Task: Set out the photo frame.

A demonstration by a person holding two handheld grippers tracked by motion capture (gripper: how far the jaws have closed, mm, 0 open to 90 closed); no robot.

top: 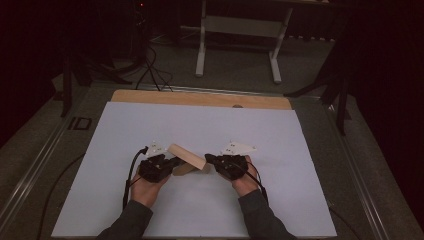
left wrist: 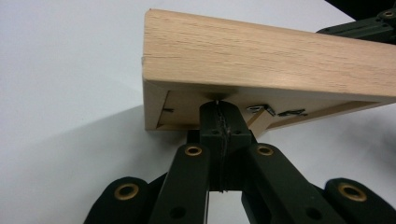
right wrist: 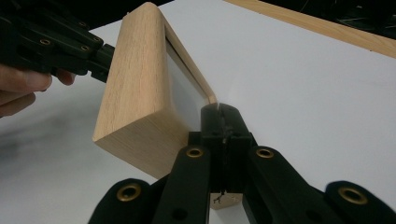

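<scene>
A light wooden picture frame (top: 189, 157) stands tilted on the white sheet (top: 200, 125), propped between my two grippers. My left gripper (top: 177, 161) is shut, and its joined tips (left wrist: 218, 109) press on the recessed back of the frame (left wrist: 261, 51), near small metal clips (left wrist: 261, 109). My right gripper (top: 207, 158) is also shut. Its tips (right wrist: 219, 112) touch the lower inner edge on the frame's (right wrist: 135, 88) glass side. The left gripper (right wrist: 60, 49) and its hand appear behind the frame in the right gripper view.
The white sheet covers a wooden tabletop whose far edge (top: 200, 98) shows as a bare strip. Beyond it on the floor are a white desk stand (top: 240, 30) and cables (top: 150, 70). Dark stands flank the table.
</scene>
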